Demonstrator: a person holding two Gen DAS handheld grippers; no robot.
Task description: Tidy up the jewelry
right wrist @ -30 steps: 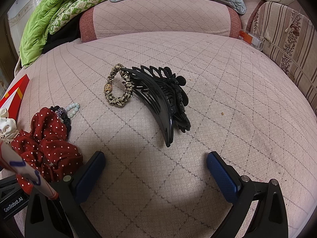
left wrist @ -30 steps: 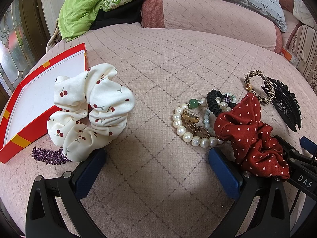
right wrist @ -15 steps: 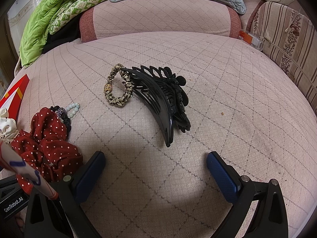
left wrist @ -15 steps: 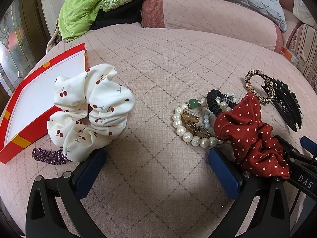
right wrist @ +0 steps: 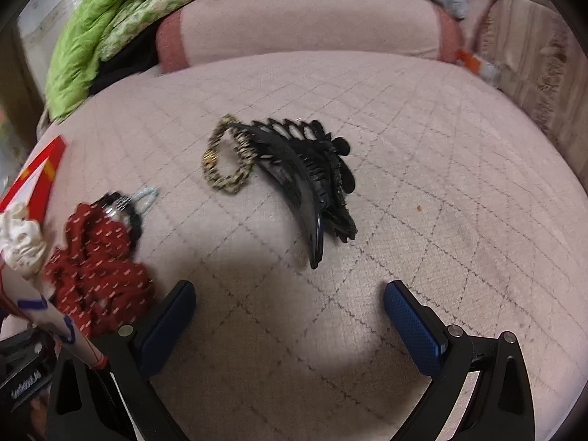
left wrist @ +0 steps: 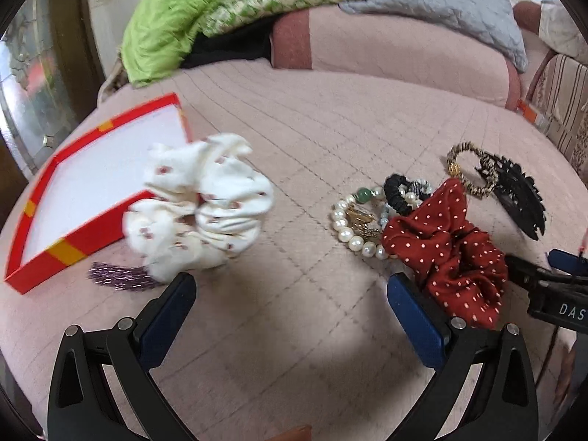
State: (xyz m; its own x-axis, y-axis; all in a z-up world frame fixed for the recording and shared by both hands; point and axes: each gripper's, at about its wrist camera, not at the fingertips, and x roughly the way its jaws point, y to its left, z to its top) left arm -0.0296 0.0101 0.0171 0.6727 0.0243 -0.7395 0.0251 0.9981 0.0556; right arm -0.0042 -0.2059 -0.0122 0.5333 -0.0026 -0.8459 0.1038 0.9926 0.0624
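Note:
In the left wrist view a red box (left wrist: 40,257) with a white inside lies at the left. A white cherry scrunchie (left wrist: 198,209) leans on its corner, with a purple beaded piece (left wrist: 117,275) in front. A pearl bracelet (left wrist: 352,228), a black hair tie (left wrist: 395,194) and a red dotted scrunchie (left wrist: 452,253) lie at the right. My left gripper (left wrist: 290,294) is open and empty between the two scrunchies. In the right wrist view a black claw clip (right wrist: 305,180) and a leopard hair tie (right wrist: 224,161) lie ahead of my open, empty right gripper (right wrist: 290,301).
Everything rests on a pink quilted cushion (left wrist: 294,128). A green blanket (left wrist: 205,11) and a grey pillow (left wrist: 452,7) lie at the back. The red scrunchie (right wrist: 99,257) and the left gripper's body show at the left of the right wrist view.
Both cameras have shifted slightly and the views are blurred by motion. The objects lie where they were. Both grippers stay open.

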